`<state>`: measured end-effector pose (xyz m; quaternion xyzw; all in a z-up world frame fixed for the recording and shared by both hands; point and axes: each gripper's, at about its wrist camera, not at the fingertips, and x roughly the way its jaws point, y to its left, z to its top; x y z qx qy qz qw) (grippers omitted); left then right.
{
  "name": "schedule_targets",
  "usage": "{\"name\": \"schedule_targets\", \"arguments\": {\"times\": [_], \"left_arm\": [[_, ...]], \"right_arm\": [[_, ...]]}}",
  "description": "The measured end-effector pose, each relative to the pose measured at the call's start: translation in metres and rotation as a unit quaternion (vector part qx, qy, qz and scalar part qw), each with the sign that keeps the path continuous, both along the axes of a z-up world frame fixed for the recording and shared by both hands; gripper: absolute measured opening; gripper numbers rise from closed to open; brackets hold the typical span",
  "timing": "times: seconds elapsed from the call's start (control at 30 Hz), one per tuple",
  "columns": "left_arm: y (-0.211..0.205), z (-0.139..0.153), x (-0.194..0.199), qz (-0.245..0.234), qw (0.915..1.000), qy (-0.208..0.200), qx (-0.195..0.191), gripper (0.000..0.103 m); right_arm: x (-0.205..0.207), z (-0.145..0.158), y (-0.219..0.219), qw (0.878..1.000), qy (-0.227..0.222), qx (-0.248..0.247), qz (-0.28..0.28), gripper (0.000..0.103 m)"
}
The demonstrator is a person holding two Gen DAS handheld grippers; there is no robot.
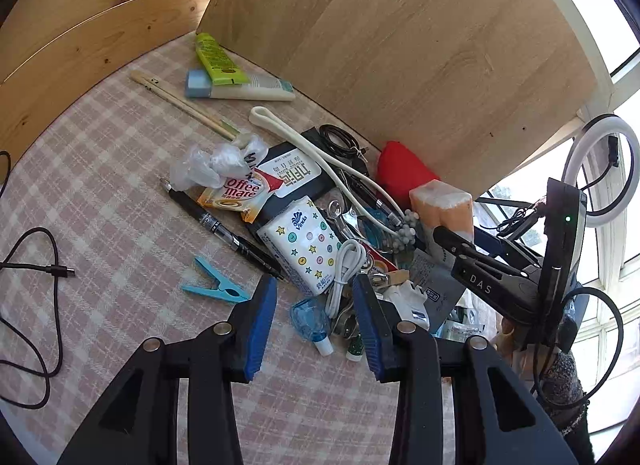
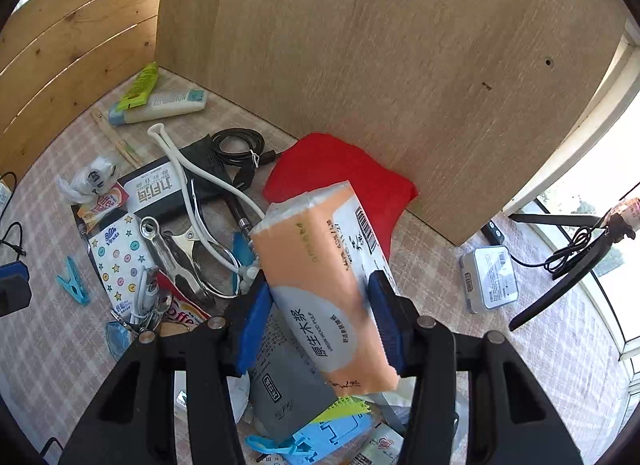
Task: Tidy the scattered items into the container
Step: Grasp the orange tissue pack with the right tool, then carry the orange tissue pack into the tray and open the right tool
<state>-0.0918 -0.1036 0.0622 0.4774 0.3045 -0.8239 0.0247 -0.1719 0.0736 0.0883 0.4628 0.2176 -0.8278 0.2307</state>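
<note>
Between the blue pads of the right gripper [image 2: 320, 317] sits an orange and white tissue pack [image 2: 324, 285]; the jaws pinch it by its long sides and hold it tilted above the clutter. Behind it lies a red cloth [image 2: 340, 169], touching the tall wooden board [image 2: 360, 65] that stands upright on the surface. The left gripper [image 1: 316, 321] hangs over the pile with its jaws spread and nothing between them.

Under the grippers many small things lie in a heap: one small Vinda tissue pack [image 1: 304, 245] with stars and buttons, one black pen [image 1: 224, 229], one blue clothes peg [image 1: 216, 285], a coiled white cable [image 1: 344, 269], a coffee creamer sachet [image 1: 240, 193] and a crumpled plastic bag [image 1: 216, 165]. Two tubes [image 1: 228, 77], one green and one white, lie crossed near the board, beside a pair of chopsticks [image 1: 180, 101].

A pink checked cloth [image 1: 100, 185] covers the surface. Wooden planks [image 1: 80, 17] form the wall behind, and bright windows show at the right.
</note>
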Motion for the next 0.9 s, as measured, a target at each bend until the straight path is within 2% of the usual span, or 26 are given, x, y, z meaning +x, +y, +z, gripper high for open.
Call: {"name": "schedule_targets", "arguments": {"times": [0.23, 0.43, 0.7, 0.9], "left_arm": [[0.011, 0.000, -0.007, -0.016, 0.9999, 0.000, 0.000, 0.036], [0.024, 0.001, -0.008, -0.032, 0.9995, -0.002, -0.003, 0.036], [0.045, 0.005, -0.011, -0.058, 0.9983, 0.000, -0.006, 0.037], [0.077, 0.006, -0.019, -0.101, 0.9949, -0.002, -0.007, 0.036]], "right_arm": [[-0.009, 0.016, 0.035, 0.996, -0.030, -0.066, -0.049, 0.038], [-0.015, 0.032, 0.087, 0.979, -0.073, -0.156, -0.112, 0.036], [0.021, 0.077, 0.177, 0.966, -0.022, -0.193, -0.169, 0.036], [0.063, 0.087, 0.280, 0.950, 0.018, -0.169, -0.260, 0.036]]}}
